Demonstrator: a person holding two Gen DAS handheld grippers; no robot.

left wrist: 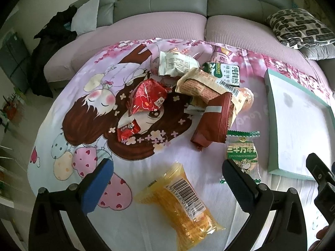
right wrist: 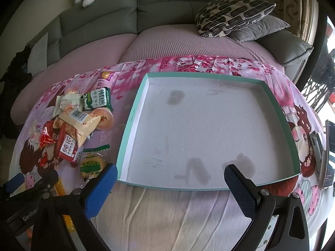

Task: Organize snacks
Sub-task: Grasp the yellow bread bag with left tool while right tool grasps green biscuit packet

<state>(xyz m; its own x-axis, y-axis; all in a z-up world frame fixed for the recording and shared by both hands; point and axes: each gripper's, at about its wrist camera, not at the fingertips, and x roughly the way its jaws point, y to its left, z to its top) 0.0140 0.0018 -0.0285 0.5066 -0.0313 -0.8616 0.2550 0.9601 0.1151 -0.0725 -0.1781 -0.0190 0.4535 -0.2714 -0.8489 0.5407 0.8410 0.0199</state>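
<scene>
A pile of snack packets (left wrist: pixel 201 83) lies on a cartoon-print cloth. A yellow packet (left wrist: pixel 178 205) lies nearest, between the fingers of my open left gripper (left wrist: pixel 167 179). A green-and-clear biscuit packet (left wrist: pixel 242 154) and a brown packet (left wrist: pixel 213 123) lie to its right. A shallow teal-edged white box (right wrist: pixel 134 113) stands empty at the right, in front of my open, empty right gripper (right wrist: pixel 170 179). The pile also shows in the right wrist view (right wrist: pixel 79 121), left of the box.
A grey sofa (right wrist: pixel 167 4) with pink seat covers runs behind the cloth. Patterned and grey cushions (right wrist: pixel 234 14) sit at the back right. A phone and a device (right wrist: pixel 326 154) lie at the cloth's right edge. Dark clothing (left wrist: pixel 52 48) lies at the left.
</scene>
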